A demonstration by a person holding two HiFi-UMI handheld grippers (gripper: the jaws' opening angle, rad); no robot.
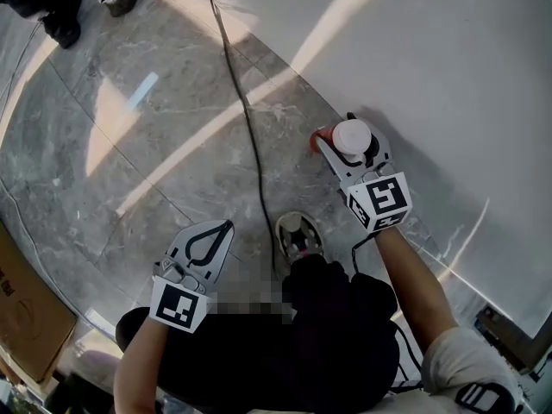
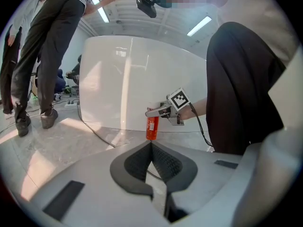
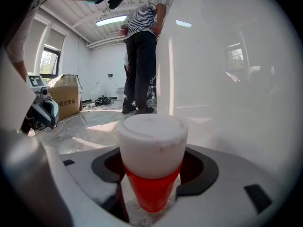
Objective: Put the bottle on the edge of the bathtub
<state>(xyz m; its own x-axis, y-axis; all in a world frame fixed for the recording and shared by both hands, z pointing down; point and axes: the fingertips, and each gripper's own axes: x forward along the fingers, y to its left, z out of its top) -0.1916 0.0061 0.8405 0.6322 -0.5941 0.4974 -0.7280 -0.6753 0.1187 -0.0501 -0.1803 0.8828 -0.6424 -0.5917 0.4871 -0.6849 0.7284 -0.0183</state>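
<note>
A red bottle (image 1: 352, 136) with a white cap stands on the marble floor against the white bathtub's (image 1: 431, 59) outer wall. My right gripper (image 1: 348, 142) has one jaw on each side of the bottle's top, and dark hollow shows on both sides of the cap, so it is open around it. In the right gripper view the bottle (image 3: 151, 174) fills the space between the jaws, with the bathtub (image 3: 227, 79) to the right. From the left gripper view, the bottle (image 2: 152, 126) rests on the floor with the right gripper (image 2: 156, 111) at its neck. My left gripper (image 1: 226, 225) (image 2: 151, 144) is shut and empty, low over the floor.
A black cable (image 1: 250, 128) runs across the floor along the tub's base. A cardboard box (image 1: 21, 309) sits at the far left. People (image 2: 47, 56) stand on the floor beyond, and their shoes (image 1: 52, 11) show at the top left. My own shoe (image 1: 297, 235) is between the grippers.
</note>
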